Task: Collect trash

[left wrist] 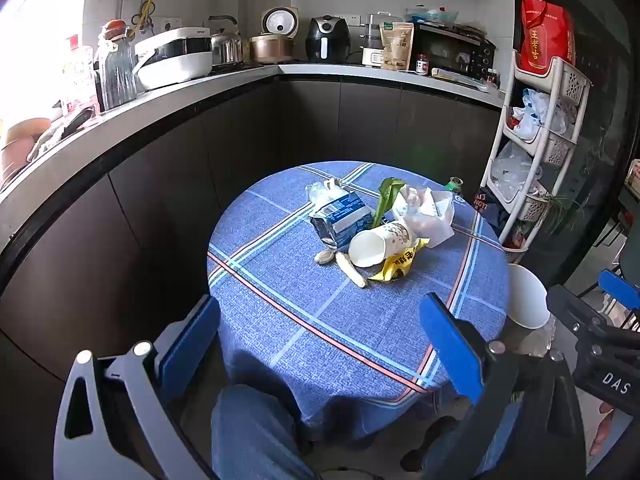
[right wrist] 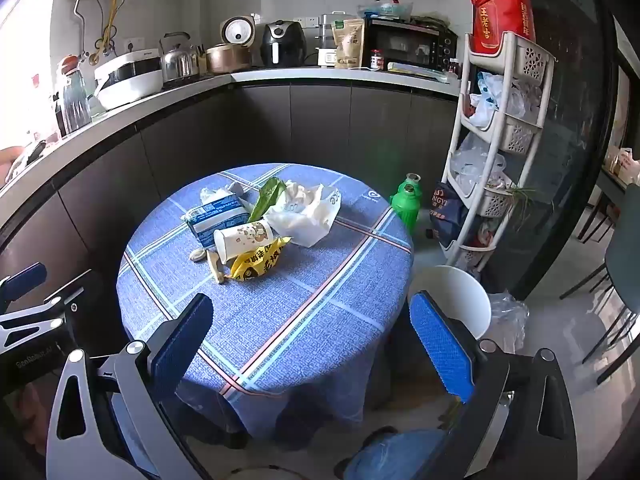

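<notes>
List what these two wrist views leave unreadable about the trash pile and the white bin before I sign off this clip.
- White bin: right view, its inside is hidden by its own rim and the right gripper; left view, partly behind the table edge.
- Blue carton: its lower end is covered by the paper cup in both views.
- Yellow wrapper: print too small to read.
- Green bottles: left view, mostly hidden behind the table.

The near half of the blue tablecloth [left wrist: 320, 320] is bare. The trash pile [left wrist: 372, 232] sits mid-frame; a white bin [right wrist: 460, 296], maybe close, stands lower right.
</notes>
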`<state>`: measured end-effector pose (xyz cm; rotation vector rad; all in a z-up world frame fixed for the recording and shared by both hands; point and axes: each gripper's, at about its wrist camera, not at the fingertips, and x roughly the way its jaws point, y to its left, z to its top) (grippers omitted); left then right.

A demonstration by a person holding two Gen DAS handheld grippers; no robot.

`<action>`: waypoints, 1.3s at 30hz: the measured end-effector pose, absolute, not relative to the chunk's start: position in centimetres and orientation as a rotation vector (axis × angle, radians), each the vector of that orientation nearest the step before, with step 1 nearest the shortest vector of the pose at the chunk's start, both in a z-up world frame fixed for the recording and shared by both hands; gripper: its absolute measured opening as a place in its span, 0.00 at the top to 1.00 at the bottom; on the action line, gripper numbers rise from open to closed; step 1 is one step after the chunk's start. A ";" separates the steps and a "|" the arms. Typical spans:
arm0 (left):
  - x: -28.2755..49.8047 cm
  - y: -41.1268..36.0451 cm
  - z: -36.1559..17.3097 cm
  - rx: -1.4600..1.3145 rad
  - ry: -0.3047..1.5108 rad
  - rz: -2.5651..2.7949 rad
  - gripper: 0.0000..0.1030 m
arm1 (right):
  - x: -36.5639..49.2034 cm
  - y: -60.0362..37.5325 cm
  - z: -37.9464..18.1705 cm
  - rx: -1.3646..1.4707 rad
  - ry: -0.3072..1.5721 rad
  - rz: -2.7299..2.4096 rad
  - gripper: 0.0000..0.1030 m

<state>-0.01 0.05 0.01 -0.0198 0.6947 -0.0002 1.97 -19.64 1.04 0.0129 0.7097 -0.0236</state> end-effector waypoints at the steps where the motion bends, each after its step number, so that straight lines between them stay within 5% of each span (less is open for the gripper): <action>1: 0.0 0.0 0.0 -0.020 0.695 -0.001 0.03 | 2.0 -19.6 1.1 0.012 0.709 -0.024 0.08; 39: -0.1 -0.6 0.2 -0.018 0.689 -0.003 0.03 | 1.8 -19.8 1.4 0.013 0.702 -0.024 0.08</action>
